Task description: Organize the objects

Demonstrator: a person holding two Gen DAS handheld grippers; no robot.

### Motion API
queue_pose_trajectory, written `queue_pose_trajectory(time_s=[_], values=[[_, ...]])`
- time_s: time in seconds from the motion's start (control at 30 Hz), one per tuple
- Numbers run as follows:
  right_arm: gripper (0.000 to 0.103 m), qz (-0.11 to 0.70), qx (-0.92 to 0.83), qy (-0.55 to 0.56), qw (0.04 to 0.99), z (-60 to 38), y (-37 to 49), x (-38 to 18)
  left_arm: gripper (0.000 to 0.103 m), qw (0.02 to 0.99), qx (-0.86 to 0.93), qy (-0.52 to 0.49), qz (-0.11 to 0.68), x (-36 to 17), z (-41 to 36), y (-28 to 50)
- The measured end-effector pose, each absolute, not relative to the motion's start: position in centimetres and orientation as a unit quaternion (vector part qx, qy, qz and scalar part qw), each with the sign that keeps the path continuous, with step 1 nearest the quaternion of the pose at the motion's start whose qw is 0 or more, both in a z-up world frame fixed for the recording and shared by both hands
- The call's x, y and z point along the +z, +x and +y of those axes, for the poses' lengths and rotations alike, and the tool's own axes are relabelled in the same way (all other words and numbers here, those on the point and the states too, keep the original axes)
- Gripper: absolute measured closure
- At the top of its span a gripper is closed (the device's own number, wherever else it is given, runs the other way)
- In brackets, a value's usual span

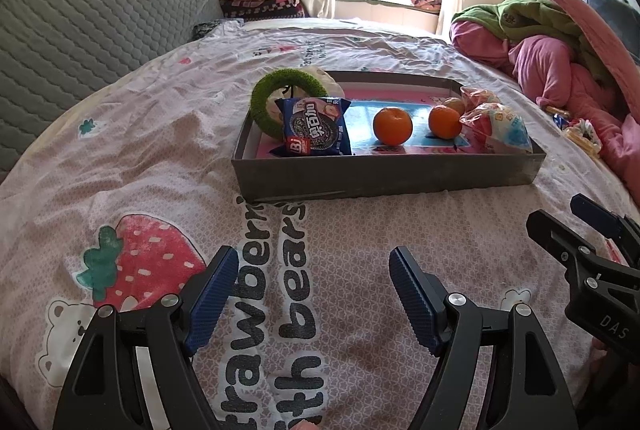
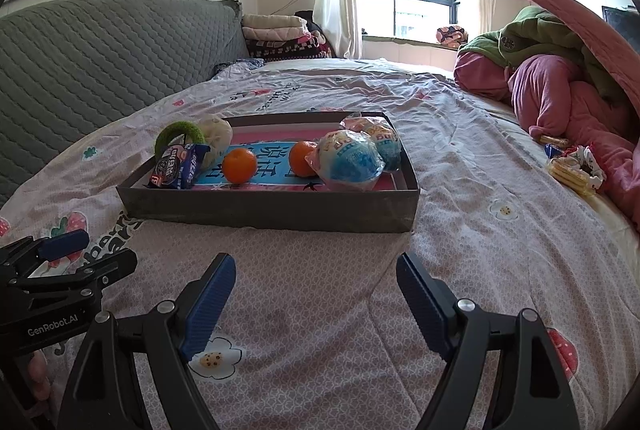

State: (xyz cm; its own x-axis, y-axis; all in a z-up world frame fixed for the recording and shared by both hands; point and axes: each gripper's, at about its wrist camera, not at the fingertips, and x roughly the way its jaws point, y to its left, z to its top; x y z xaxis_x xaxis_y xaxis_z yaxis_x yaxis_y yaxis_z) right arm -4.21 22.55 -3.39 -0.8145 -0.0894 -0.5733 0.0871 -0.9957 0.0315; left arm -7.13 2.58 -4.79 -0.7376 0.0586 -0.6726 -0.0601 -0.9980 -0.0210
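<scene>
Left wrist view: left gripper [image 1: 312, 294] hovers low over the pink strawberry-print bedsheet [image 1: 120, 157], blue-padded fingers [image 1: 214, 298] spread wide, nothing btwn them. Ahead sits the shallow grey cardboard tray [image 1: 384, 175], flat on the sheet. Inside, L to R: fuzzy green ring [image 1: 266, 97] leaning at the left end w/ a pale knit item [image 1: 322, 75] behind it, blue cookie packet w/ a dark sandwich-cookie picture [image 1: 314, 127] propped upright against the ring, an orange tangerine [image 1: 392, 125] mid-tray, a second tangerine [image 1: 444, 121] near it, and clear plastic snack bags w/ blue and red print [image 1: 498, 127] touching the right wall. A rounder yellowish thing behind the second tangerine is prob. more fruit, too hidden to say. Right gripper [image 1: 560, 218] shows at the right edge, apart from the tray; its finger gap isn't readable here.

Right wrist view: right gripper [image 2: 316, 294] is also low over the sheet, fingers [image 2: 424, 302] wide apart, empty, pointed at the tray's near wall [image 2: 272, 213]. Same contents: ring [image 2: 176, 133], packet [image 2: 178, 169], both tangerines [image 2: 239, 165] [image 2: 301, 157], bags [image 2: 352, 159] at the right end. Left gripper [image 2: 80, 250] sits at the left edge. Off to the right, well apart from the tray, yellow wafer packs [image 2: 570, 169] lie beside a heap of pink and green bedding [image 2: 560, 81]. Grey quilted headboard [image 2: 100, 49] runs along the left.
</scene>
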Motion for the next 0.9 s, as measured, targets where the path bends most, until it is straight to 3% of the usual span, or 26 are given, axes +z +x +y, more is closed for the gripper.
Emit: queue_pose_trajectory(time_s=[0.9], values=[[0.021,0.008,-0.950,0.309,0.048,22.26,-4.08,-3.83,0.024,0.032,0.930,-0.365,-0.002,-5.33,2.55,-7.54]])
